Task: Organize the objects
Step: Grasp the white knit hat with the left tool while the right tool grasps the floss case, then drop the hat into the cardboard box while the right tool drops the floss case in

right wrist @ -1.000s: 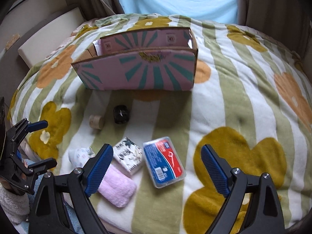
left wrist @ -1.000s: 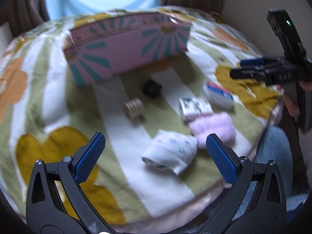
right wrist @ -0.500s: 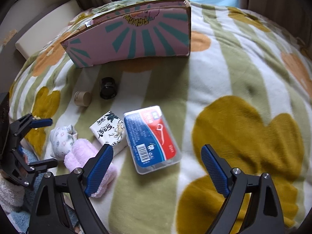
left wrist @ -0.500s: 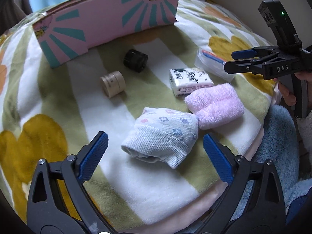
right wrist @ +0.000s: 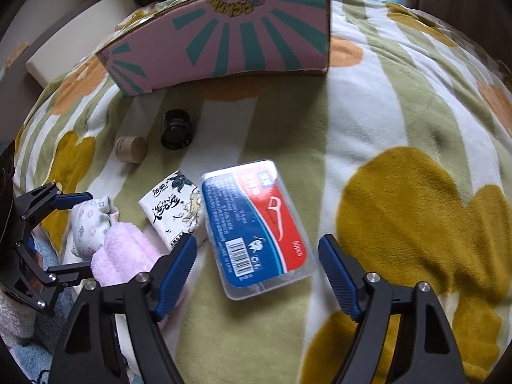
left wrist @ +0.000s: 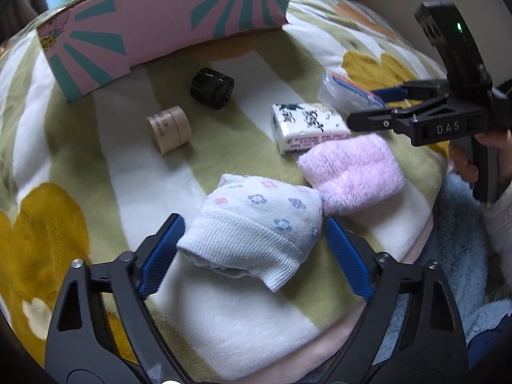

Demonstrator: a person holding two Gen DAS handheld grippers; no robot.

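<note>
We see our left gripper [left wrist: 252, 249] angled down over the white flowered sock [left wrist: 256, 227] near the front edge of the bed [left wrist: 224, 320]. The fingers [left wrist: 347, 259] are closing with the sock between them; the blue pads sit just beside it, and we cannot tell whether they press it yet. A pink fluffy sock [left wrist: 352, 172] touches the flowered one on the side toward our right gripper.

That right gripper [right wrist: 257, 270] hangs over the clear floss-pick box [right wrist: 256, 227] with the red and blue label. Its fingers [right wrist: 339, 275] are closing too, flanking the box's near end without touching it. A tissue pack [right wrist: 174, 208] lies just beside the box.

Farther in lie a beige jar [left wrist: 169, 128] and a black jar [left wrist: 211, 88], both on their sides. Behind them stands the pink cardboard box [right wrist: 230, 38] with teal rays.
</note>
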